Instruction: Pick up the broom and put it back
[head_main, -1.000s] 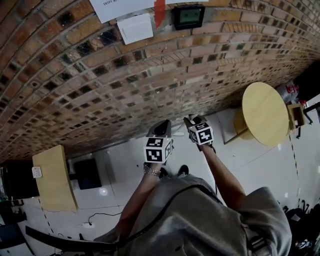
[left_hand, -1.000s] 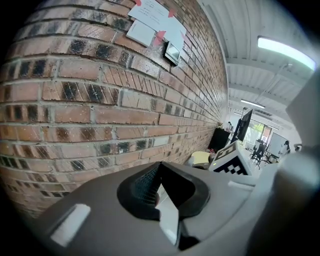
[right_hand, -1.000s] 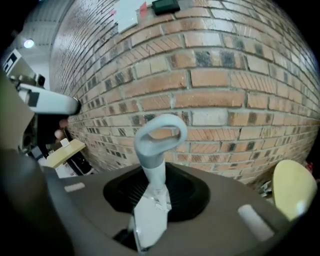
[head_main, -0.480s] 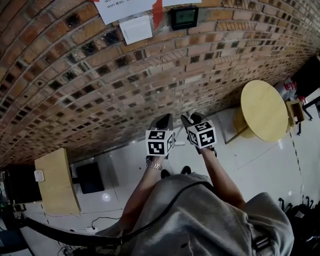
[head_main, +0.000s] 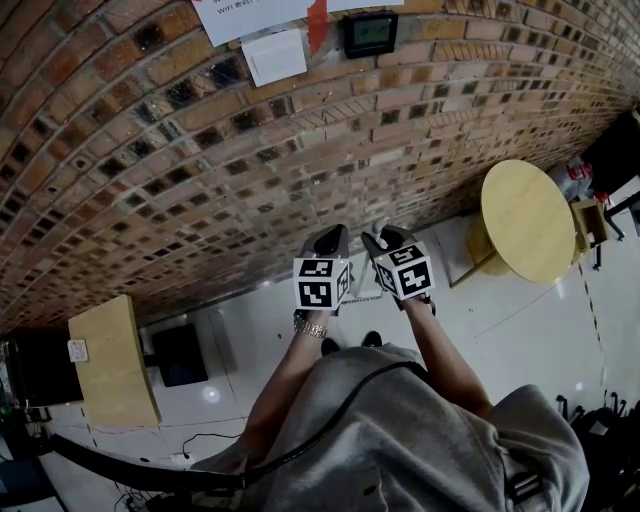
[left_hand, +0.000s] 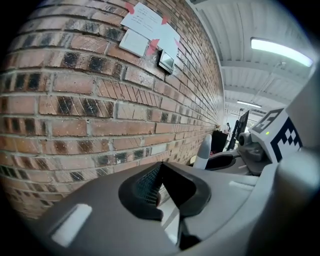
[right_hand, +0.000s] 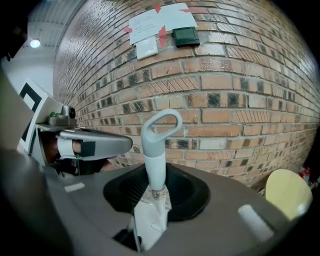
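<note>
Beside the brick wall (right_hand: 240, 100), right gripper (right_hand: 156, 196) clamps broom (right_hand: 156, 150).

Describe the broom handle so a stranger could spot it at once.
Face the brick wall. In front of it, the right gripper is shut on the broom handle: a pale grey shaft, the only thing ending in a loop.

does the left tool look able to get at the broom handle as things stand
Probably yes. The broom handle stands clamped in the right tool, close beside the left tool, with nothing between them. The left jaws look shut and empty, so they must open first.
</note>
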